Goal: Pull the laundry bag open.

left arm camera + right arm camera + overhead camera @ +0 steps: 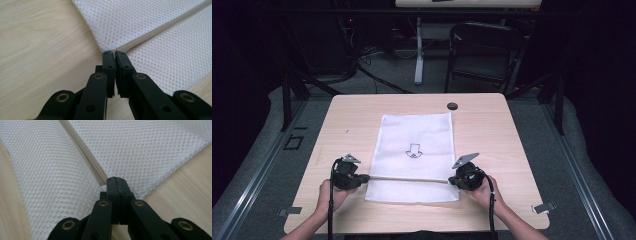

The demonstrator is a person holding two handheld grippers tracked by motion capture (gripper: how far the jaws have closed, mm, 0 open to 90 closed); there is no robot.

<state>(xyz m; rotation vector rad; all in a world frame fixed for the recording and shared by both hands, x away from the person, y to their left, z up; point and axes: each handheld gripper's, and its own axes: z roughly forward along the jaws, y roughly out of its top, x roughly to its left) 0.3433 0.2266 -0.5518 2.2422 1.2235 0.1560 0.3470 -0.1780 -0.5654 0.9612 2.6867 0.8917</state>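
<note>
**Both grippers pinch the zip line of a mesh bag**

A white mesh bag (414,155) lies flat in the middle of the table (492,120), with a small arrow mark printed near its centre. A zip (409,178) runs across the lower part of the frame, close to the bag's near edge.

The left gripper (360,177) sits at the lower left, at the bag's left edge; in the left gripper view its jaws are pressed together right at the end of the zip (160,30), apparently pinching it. The right gripper (453,181) sits at the lower right, at the opposite end; in the right gripper view its jaws are closed tight on the end of the zip (82,150).

The step in hand looks like a two-ended grip on the zip line, either to open the bag or to lift and fold it. The next move likely calls for one gripper to hold firm while the other pulls along the zip, keeping the mesh from bunching.

A small dark disc (452,106) rests beyond the bag in the upper middle.
</note>
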